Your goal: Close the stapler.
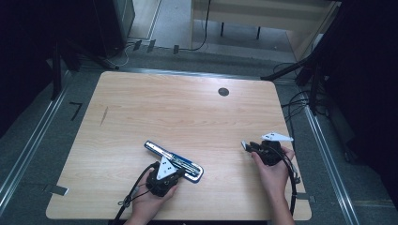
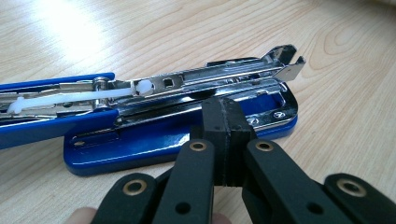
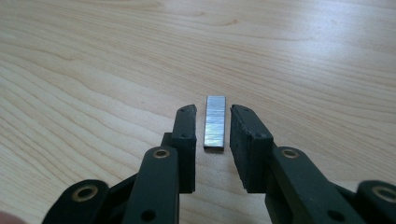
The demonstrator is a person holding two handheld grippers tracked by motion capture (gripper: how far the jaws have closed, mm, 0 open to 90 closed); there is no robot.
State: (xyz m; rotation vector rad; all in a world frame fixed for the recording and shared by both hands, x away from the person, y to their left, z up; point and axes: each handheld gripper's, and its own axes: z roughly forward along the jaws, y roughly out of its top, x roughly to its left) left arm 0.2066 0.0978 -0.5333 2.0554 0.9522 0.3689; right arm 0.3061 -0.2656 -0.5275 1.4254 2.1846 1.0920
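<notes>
Presently, a blue stapler with a chromed metal magazine [image 2: 177,112] lies swung open on the light wooden table [image 1: 187,112], near the table's front edge and left of centre in the high view. Its blue top arm folds away to the left in the left gripper view, and the exposed staple channel runs toward the upturned front end at the right. The left gripper [image 2: 223,140] has its two black jaws clenched pad against pad with nothing between them; the tips stand at the near edge of the stapler's blue base, at or just over it, and contact cannot be confirmed. In the high view the left gripper [image 1: 164,176] sits just on the near side of the stapler.

The right gripper [image 3: 213,128] is well apart to the right, low over bare wood. A short silver strip of staples [image 3: 215,122] lies flat on the table between its jaws, lengthwise along them. The jaws stand released: a visible gap remains on each side of the strip, and neither pad presses on it.
</notes>
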